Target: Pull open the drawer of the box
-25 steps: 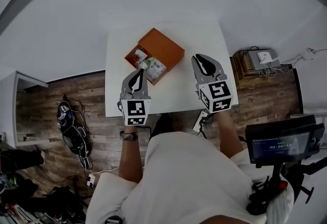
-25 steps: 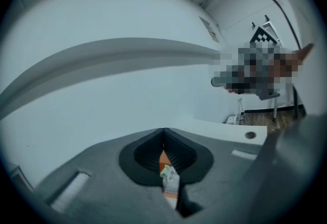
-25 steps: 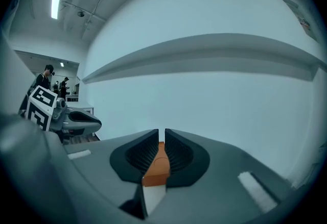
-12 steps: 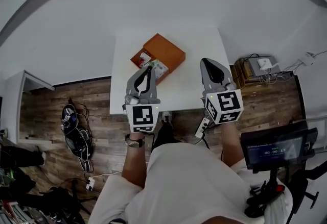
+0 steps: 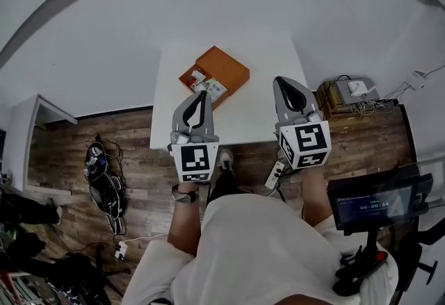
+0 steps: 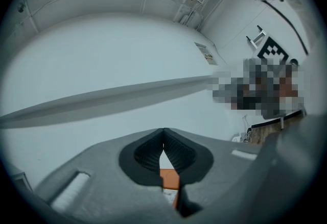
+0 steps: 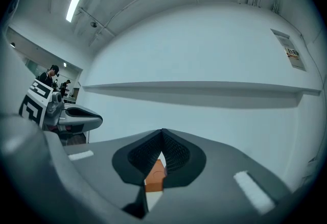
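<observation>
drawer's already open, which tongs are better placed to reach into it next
Left, probably. The left tongs point straight at the open drawer of the orange box, tips close to it in the head view. The right tongs hang off to the side over the white table. Both are shut, empty.

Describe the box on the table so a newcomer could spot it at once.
In the head view, find the white table ahead of the person. On its left half lies the orange box, the only thing seen on it, its drawer slid out, showing small packets.
</observation>
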